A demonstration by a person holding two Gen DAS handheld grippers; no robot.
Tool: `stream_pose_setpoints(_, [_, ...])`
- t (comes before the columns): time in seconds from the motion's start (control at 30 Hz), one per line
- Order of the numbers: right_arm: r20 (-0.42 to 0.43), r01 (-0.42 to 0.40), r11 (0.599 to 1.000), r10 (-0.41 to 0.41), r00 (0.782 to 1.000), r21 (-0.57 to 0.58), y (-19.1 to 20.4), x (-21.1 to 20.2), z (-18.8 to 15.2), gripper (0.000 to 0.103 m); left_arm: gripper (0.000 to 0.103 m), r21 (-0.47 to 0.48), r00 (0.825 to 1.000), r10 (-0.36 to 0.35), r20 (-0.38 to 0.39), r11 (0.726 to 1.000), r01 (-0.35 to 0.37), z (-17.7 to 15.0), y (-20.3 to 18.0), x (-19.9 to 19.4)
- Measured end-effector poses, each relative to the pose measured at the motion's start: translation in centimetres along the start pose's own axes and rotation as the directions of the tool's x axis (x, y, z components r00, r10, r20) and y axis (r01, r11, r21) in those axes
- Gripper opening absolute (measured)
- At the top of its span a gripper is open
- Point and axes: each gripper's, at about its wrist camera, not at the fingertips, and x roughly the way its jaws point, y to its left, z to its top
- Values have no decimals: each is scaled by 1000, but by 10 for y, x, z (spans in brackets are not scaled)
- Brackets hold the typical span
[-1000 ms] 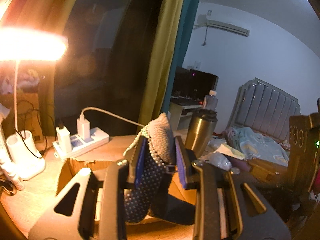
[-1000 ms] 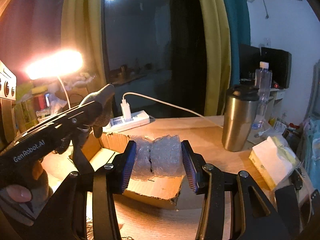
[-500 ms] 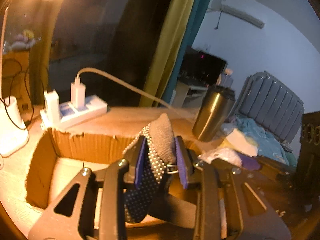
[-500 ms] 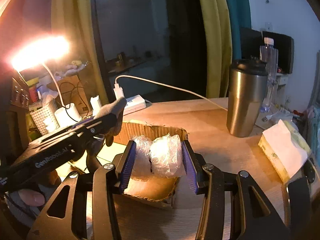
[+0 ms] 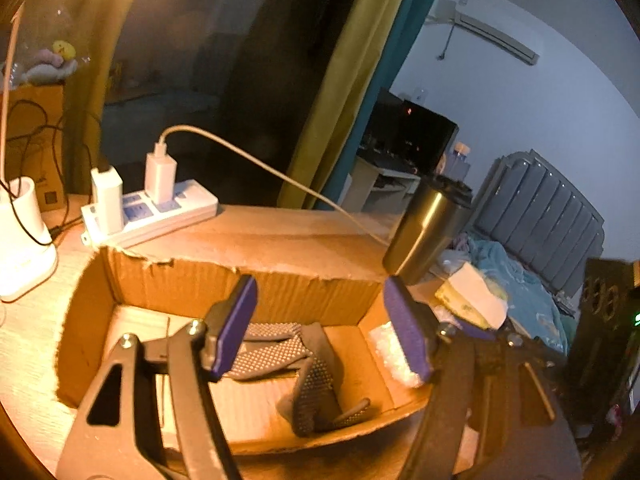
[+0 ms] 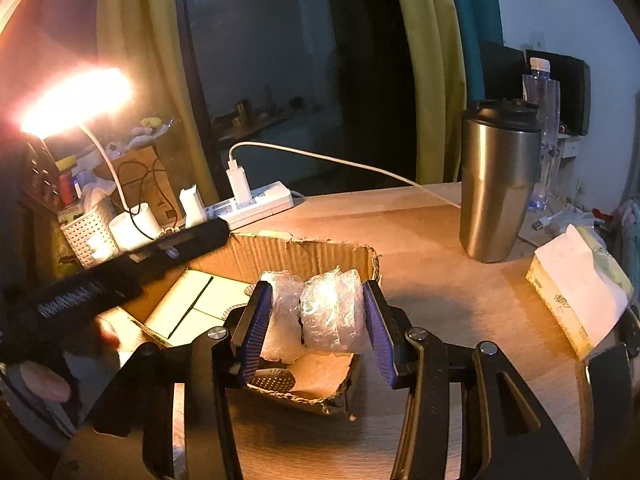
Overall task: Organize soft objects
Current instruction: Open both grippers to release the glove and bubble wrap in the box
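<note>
Two hand-held grippers over an open cardboard box (image 5: 248,280) on a wooden table (image 6: 440,240), lit by a desk lamp (image 6: 76,100) at the left. Left gripper (image 5: 320,320): its jaws have just been opening and now stand wide apart above the box, with nothing pressed between the blue pads (image 5: 236,324). The glove (image 5: 304,368), grey with a dotted palm, lies crumpled on the box floor below and between the jaws, free of both pads. Right gripper (image 6: 316,320): jaws closed on a wad of bubble wrap (image 6: 320,308), both pads pressing its sides, held over the near right corner of the box; from the left wrist view a bit of the wrap (image 5: 390,354) shows at the box's right wall. In the right wrist view the left gripper's black body (image 6: 120,268) reaches in from the left over the box, with part of a hand (image 6: 44,384) below it. Behind the box, a white power strip (image 5: 152,212) with two chargers plugged in, its cable running right toward a steel tumbler (image 6: 496,184). Right of the tumbler, a tissue pack (image 6: 576,300) lies near the table edge. A plastic bottle (image 6: 540,120) stands behind the tumbler. Background: dark window with yellow and teal curtains (image 5: 352,92), and a bed (image 5: 532,240) at the far right.
</note>
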Motion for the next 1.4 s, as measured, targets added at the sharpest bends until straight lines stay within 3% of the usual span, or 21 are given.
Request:
stream_pose_setpoints(0.2, [-37,9,1000,-10,999,-10,3,7,-3,50,67,5,999,24,25,1000,-25,8,1,-18])
stream_pose_setpoints(0.37, [-67,8,1000,-9,998,-17,8,7,-4,60,67,10,998,33,49,999,-33,13,2,-35])
stream_pose_setpoints(0.63, [-56,32,999,-34,998,-37,19,-9,-3,61,68,25,993,45,105,999,-48,17,2,-72])
stream_pose_setpoints(0.97, [4,70,997,-70,998,-44,34,-47,-2,62,69,63,988,49,149,996,-59,15,-8,-113])
stream_pose_setpoints(1.4, [126,108,993,-101,987,-53,56,-101,2,66,73,105,988,59,142,992,-74,-2,-17,-150])
